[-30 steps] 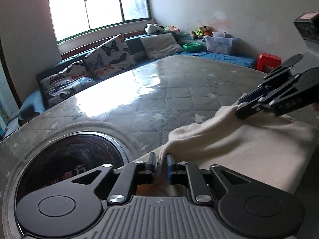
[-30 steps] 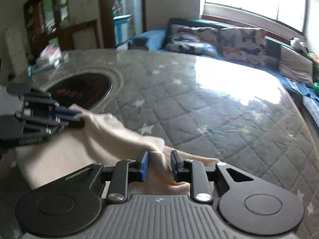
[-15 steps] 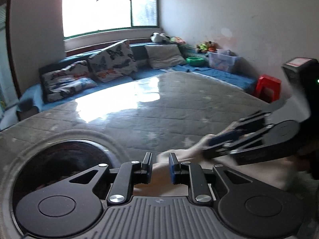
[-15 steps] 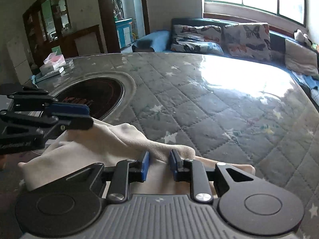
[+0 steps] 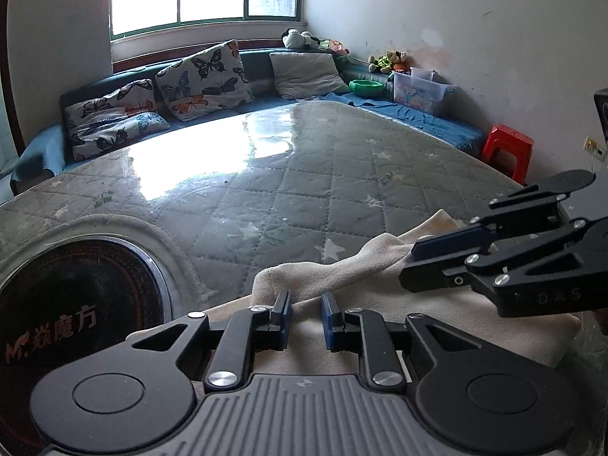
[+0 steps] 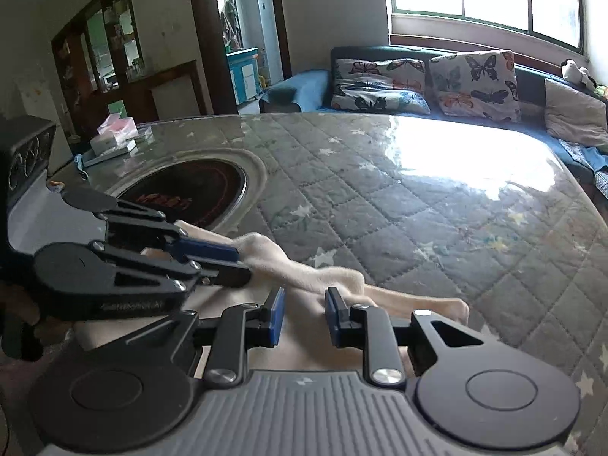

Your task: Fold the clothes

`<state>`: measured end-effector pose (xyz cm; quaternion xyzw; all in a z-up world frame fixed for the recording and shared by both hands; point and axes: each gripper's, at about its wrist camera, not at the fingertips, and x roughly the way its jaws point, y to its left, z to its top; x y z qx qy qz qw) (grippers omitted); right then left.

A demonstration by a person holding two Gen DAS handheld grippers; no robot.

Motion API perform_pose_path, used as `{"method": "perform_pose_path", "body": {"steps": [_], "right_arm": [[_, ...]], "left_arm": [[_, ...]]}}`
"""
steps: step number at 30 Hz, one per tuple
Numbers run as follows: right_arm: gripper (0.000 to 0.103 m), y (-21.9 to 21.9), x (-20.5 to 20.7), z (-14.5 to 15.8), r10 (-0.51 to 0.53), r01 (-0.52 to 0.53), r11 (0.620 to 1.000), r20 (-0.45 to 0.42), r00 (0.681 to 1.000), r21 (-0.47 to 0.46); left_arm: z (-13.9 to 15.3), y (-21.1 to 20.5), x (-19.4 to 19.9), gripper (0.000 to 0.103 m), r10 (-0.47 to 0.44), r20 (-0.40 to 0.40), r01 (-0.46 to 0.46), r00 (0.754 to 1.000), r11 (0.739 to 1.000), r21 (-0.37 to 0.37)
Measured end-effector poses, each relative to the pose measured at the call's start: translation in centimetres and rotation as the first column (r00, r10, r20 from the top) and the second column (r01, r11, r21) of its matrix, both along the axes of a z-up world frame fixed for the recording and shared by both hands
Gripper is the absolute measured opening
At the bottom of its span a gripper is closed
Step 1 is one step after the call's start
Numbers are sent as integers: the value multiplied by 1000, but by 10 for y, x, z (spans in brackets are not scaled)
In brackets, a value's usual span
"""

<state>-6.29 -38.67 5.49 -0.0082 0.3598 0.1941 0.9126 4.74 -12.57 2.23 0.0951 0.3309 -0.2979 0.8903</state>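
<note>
A cream garment [image 5: 380, 296] lies folded on the near edge of the quilted table, with a raised ridge of cloth along its far side; it also shows in the right wrist view [image 6: 334, 285]. My left gripper [image 5: 306, 315] is open over the cloth, its jaws apart and nothing between them. My right gripper [image 6: 302, 317] is also open just above the garment's near part. In the left wrist view the right gripper [image 5: 414, 262] comes in from the right, its tips at the ridge. In the right wrist view the left gripper [image 6: 239, 266] comes in from the left.
The grey quilted table [image 5: 304, 174] under a glossy cover stretches far ahead. A round black cooktop [image 5: 76, 304] is set in it at the left. A sofa with butterfly cushions [image 5: 201, 79] runs behind. A red stool [image 5: 507, 152] stands at the right. Boxes [image 6: 114, 136] sit at the table's left edge.
Both grippers have opened and let go of the cream garment. The cloth has dropped flatter onto the table, and both grippers have pulled back a little toward me.
</note>
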Motion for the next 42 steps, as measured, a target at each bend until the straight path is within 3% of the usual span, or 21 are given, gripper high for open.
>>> {"method": "perform_pose_path", "body": {"steps": [6, 9, 13, 18, 24, 36, 37, 40, 42], "right_arm": [[19, -9, 2, -2, -25, 25, 1000, -12, 1000, 10], [19, -11, -17, 9, -3, 5, 998, 33, 999, -62], [19, -18, -42, 7, 19, -17, 996, 22, 1000, -89], [19, -29, -43, -7, -31, 33, 997, 27, 999, -74], [19, -40, -47, 5, -61, 62, 998, 33, 998, -33], [17, -30, -3, -8, -119, 120, 992, 9, 993, -36], [18, -31, -3, -7, -119, 119, 992, 14, 993, -35], [18, -36, -13, 5, -106, 107, 994, 34, 994, -28], [19, -38, -25, 14, -88, 90, 995, 51, 995, -36]], "left_arm": [[0, -3, -3, 20, 2, 5, -2, 1000, 1000, 11], [-1, -4, -4, 20, 4, 13, -4, 1000, 1000, 17], [-2, -4, -5, 20, 8, 19, -9, 1000, 1000, 18], [-3, -5, -7, 20, 12, 28, -13, 1000, 1000, 23], [-3, -8, -8, 20, 22, 38, -24, 999, 999, 35], [-4, -11, -10, 20, 35, 47, -37, 998, 998, 51], [-3, -11, -10, 21, 35, 47, -37, 998, 998, 51], [-1, -11, -13, 37, 26, 42, -27, 999, 999, 39], [3, -13, -22, 40, 16, 64, -19, 998, 999, 39]]}}
